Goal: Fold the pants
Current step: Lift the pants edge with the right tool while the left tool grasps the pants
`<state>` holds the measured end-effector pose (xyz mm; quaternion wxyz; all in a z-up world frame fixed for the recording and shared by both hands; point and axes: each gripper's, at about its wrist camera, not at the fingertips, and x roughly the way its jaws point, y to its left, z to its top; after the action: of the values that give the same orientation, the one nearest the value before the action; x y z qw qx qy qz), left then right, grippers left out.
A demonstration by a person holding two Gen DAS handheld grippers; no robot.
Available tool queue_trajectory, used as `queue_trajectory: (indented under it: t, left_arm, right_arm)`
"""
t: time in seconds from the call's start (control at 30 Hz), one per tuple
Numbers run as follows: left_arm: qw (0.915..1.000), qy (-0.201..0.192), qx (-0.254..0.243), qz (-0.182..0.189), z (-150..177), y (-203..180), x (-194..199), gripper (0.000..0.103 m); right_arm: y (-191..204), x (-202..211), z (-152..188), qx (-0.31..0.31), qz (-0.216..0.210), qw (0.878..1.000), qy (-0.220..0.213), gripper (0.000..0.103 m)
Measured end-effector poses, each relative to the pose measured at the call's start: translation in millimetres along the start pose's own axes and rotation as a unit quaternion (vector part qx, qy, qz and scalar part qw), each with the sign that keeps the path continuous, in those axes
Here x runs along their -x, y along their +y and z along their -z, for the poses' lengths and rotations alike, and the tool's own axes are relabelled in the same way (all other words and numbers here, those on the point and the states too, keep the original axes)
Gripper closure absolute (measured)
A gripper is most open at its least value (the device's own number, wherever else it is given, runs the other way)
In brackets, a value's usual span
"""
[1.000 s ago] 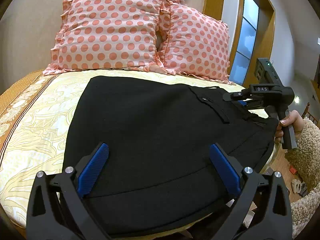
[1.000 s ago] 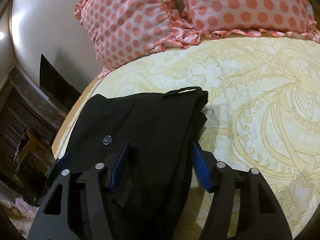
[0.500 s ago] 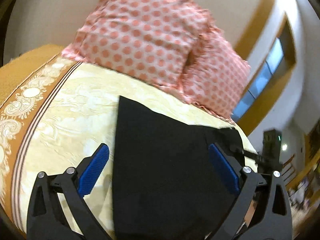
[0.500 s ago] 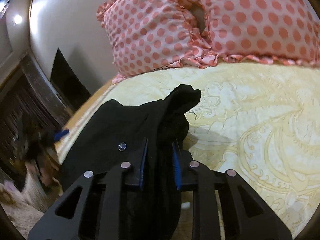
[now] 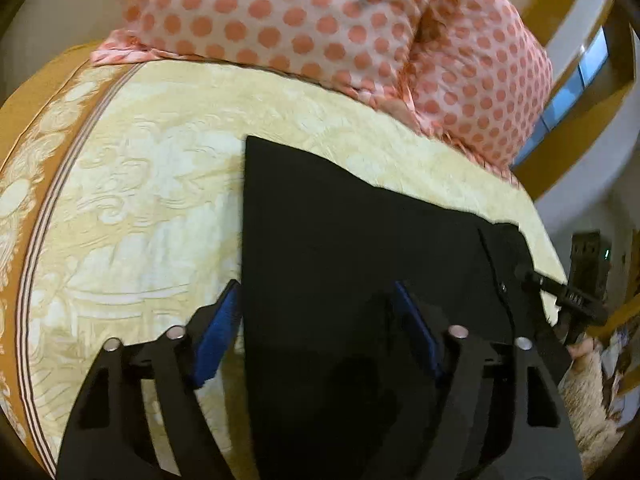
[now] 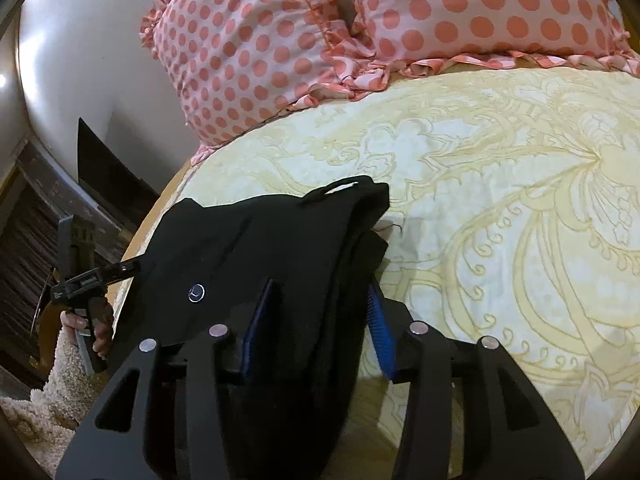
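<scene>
Black pants [image 5: 352,248] lie folded on the yellow patterned bed cover [image 5: 132,208]. My left gripper [image 5: 320,336] is open, its blue pads [image 5: 218,332] straddling the pants' left edge near the hem end. In the right wrist view the pants [image 6: 256,248] show a waist button [image 6: 196,293] and bunched waistband. My right gripper [image 6: 316,324] is open, its pads either side of the bunched waist fabric. Each gripper also shows in the other's view: the right one [image 5: 576,300], the left one [image 6: 80,276].
Two pink polka-dot pillows [image 5: 304,20] [image 6: 460,12] lean at the head of the bed. The orange bed border [image 5: 32,168] runs along the left edge. A window [image 5: 572,92] stands at the far right. A fluffy rug [image 6: 52,384] lies on the floor beside the bed.
My right gripper, shut on the waist fabric half a second ago, has opened and the fabric has dropped flatter. My left gripper has narrowed and moved to the pants' left edge.
</scene>
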<state>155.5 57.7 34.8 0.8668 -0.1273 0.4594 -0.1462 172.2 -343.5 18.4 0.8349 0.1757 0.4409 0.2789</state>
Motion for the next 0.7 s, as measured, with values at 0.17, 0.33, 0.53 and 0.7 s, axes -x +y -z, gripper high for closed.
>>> queue_trajectory:
  t: [0.17, 0.33, 0.53, 0.7]
  left_arm:
    - [0.9999, 0.005, -0.004, -0.015, 0, -4, 2, 0.082]
    - [0.9998, -0.008, -0.010, -0.014, -2, -7, 12, 0.095]
    - [0.9985, -0.032, -0.036, -0.025, -21, -27, 22, 0.096]
    - [0.9961, -0.055, -0.055, -0.040, -59, -45, 12, 0.096]
  right_arm:
    - [10, 4, 1, 0.030, -0.018, 0.999, -0.013, 0.079]
    - [19, 9, -1, 0.044, -0.014, 0.999, -0.027, 0.082]
    - [39, 15, -18, 0.090, 0.022, 0.995, -0.029, 0.083]
    - [40, 15, -57, 0.119, 0.054, 0.990, -0.058, 0.084]
